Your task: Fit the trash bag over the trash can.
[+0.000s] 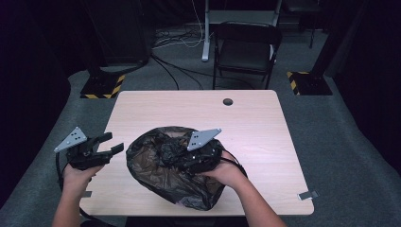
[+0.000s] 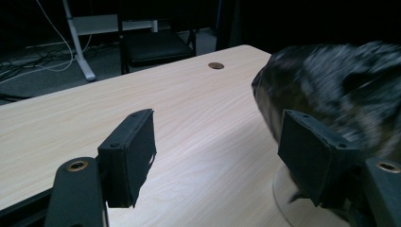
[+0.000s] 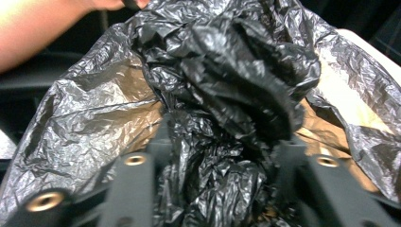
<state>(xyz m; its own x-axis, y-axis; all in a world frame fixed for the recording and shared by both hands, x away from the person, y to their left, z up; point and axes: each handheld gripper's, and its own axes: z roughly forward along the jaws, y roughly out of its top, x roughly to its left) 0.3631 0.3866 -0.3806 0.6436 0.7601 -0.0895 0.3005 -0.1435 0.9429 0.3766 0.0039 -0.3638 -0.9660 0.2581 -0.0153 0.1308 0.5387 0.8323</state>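
1. Crumpled black plastic bag (image 3: 227,94) lies nearest, bunched between the right gripper's (image 1: 204,152) jaws.
2. It sits on the bench (image 1: 255,123), toward the near edge, billowing wide.
3. Whether those jaws pinch the film or merely surround it, I cannot tell.
4. Left gripper (image 1: 97,150) hovers beside the bag at the bench's left edge, jaws open and empty.
5. Risk, as I judge it: thin, slippery film could slide free or tear if pulled with only one fold caught.

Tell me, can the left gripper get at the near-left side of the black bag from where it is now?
Probably yes. The left gripper hangs by the table's left edge with its jaws open and nothing between them, pointing toward the black bag. Bare tabletop lies between them. The right gripper works in the bag's far side.
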